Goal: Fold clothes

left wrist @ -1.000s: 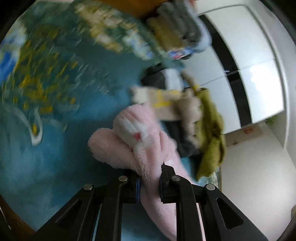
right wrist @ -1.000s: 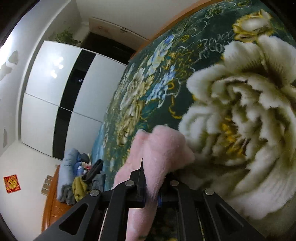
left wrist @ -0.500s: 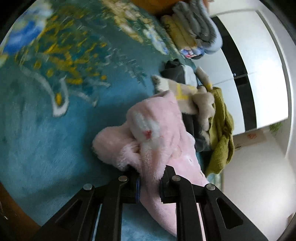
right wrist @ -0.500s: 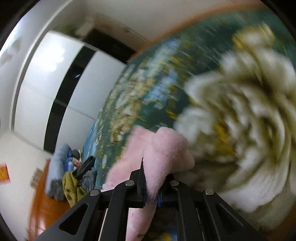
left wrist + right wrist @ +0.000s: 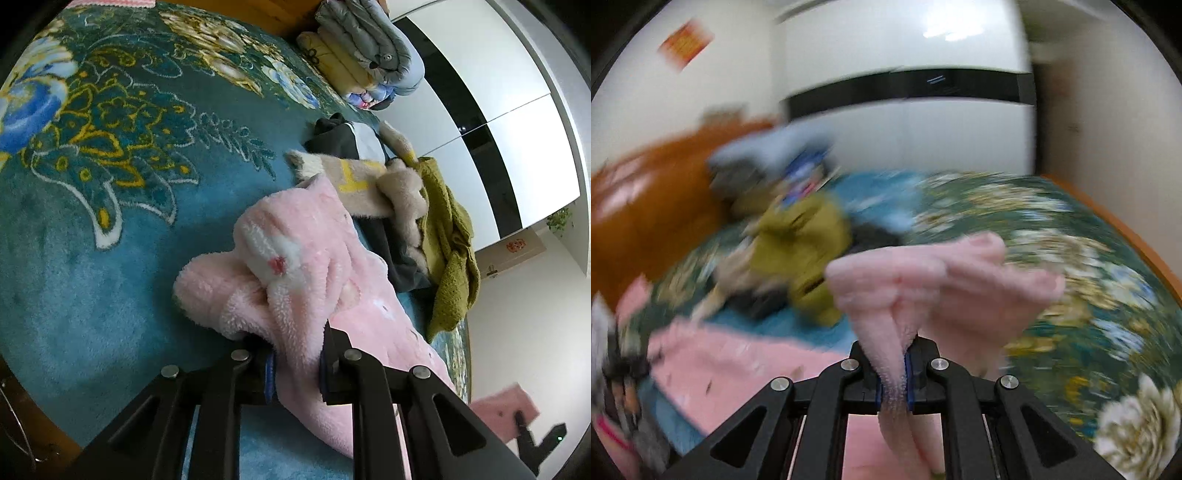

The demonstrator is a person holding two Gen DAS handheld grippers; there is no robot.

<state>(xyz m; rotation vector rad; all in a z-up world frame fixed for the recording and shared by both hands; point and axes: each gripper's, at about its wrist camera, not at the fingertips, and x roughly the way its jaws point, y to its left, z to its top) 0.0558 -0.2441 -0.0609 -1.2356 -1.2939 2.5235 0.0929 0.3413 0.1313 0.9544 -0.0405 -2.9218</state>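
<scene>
In the left wrist view, the left gripper (image 5: 295, 363) sits at the lower centre of the frame with its jaws closed on a thick fold of the pink fleece garment (image 5: 295, 266). The garment bunches up above the jaws at frame centre, a white patch with a red spot showing on it, and the rest trails toward the lower right across the teal floral blanket (image 5: 110, 184). To the right of centre lies a heap of unfolded clothes: a cream piece with yellow marking (image 5: 354, 177), dark fabric, and an olive knit (image 5: 450, 251). A stack of folded bedding (image 5: 369, 59) sits at the top. At the lower right corner a bit of pink cloth shows beside a dark gripper tip, probably the other tool.

The right wrist view is blurred by motion. The right gripper (image 5: 894, 373) at lower centre is clamped on a narrow pleat of the same pink garment (image 5: 923, 273), which fans out above the jaws; more pink lies flat at the lower left. The olive knit (image 5: 801, 236) is a smear left of centre.

Judging from this, the step in hand is lifting the garment by two points to spread it. The next move probably calls for drawing the two grips apart and laying the cloth flat on bare blanket, clear of the heap, before any fold.
</scene>
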